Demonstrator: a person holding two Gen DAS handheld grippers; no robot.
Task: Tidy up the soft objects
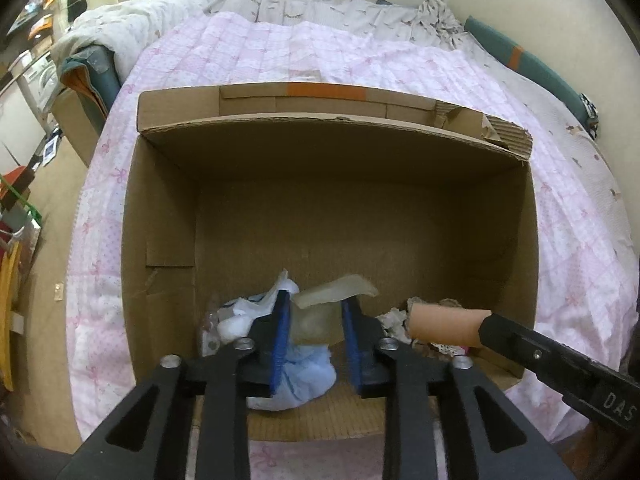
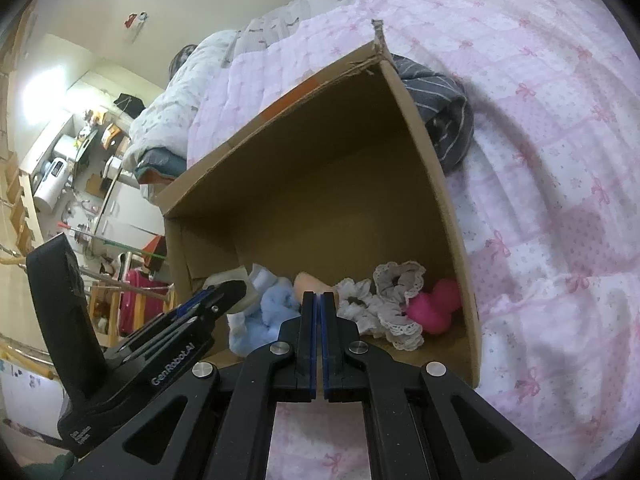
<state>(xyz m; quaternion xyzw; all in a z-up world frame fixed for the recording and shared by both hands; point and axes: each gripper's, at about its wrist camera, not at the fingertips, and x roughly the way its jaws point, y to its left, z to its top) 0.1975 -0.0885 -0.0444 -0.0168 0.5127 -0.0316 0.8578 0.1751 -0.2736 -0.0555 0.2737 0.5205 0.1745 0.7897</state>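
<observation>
An open cardboard box stands on the pink bed; it also shows in the right wrist view. My left gripper is inside the box, shut on a pale beige rubbery piece. Under it lie a light blue cloth and white cloth. My right gripper is shut on a peach soft roll, whose end shows beyond its tips. Lace scrunchies and a pink soft toy lie in the box corner.
A grey striped garment lies on the pink quilt behind the box. A white duvet is piled at the bed's head. Cluttered shelves and furniture stand left of the bed.
</observation>
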